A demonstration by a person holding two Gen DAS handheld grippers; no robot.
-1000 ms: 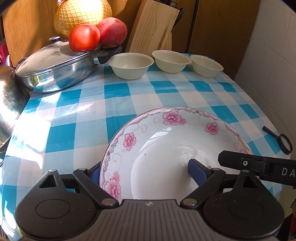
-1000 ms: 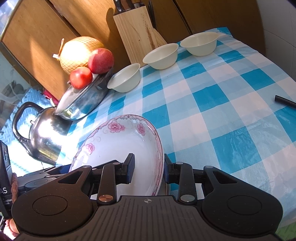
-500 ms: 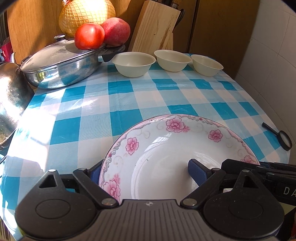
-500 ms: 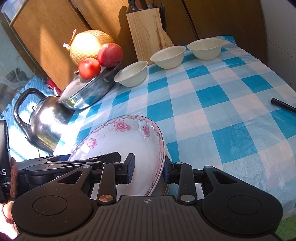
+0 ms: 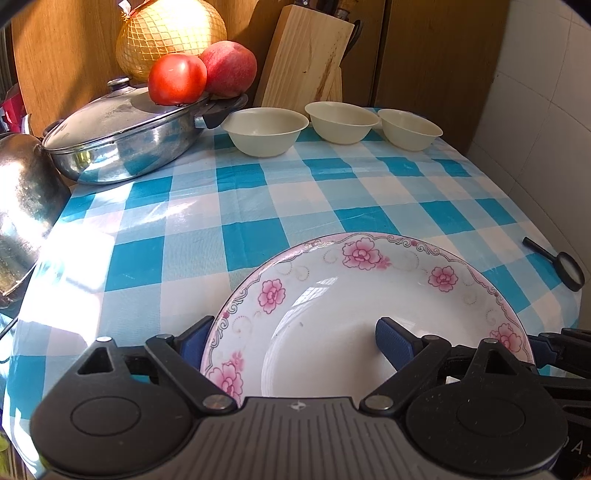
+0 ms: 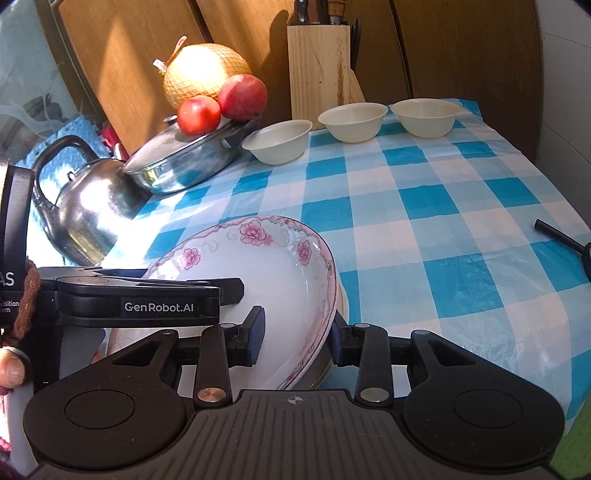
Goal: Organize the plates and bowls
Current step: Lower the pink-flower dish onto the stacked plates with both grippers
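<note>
Plate (image 5: 354,314) position: nearest the cameras, at the front edge of the checked tablecloth (image 5: 236,206), white with pink flowers around the rim. Left gripper (image 5: 291,339) straddles the plate's near-left rim, one blue pad outside the rim and the other resting on the inner surface; the jaws stand fairly wide, and whether they actually press on the plate cannot be told. Right gripper (image 6: 295,336) straddles the plate's right rim in the same manner, jaws at moderate width around the rim, firm contact likewise not determinable. In the right wrist view the plate sits tilted, and a second rim (image 6: 325,369) shows beneath its right edge (possibly another dish; too little is visible to confirm).

Right of the plate, near the table edge, lies a small black magnifying glass (image 5: 561,264). Left of the plate stands a steel kettle (image 6: 85,206). Farther back, a lidded steel pan (image 5: 122,147) carries a tomato (image 5: 177,79) and a red apple (image 5: 229,68), with a netted pomelo (image 5: 170,35) behind. Along the far edge, three cream bowls (image 5: 266,131) stand in a row, apart from each other. Behind them stands a wooden knife block (image 5: 306,61).
</note>
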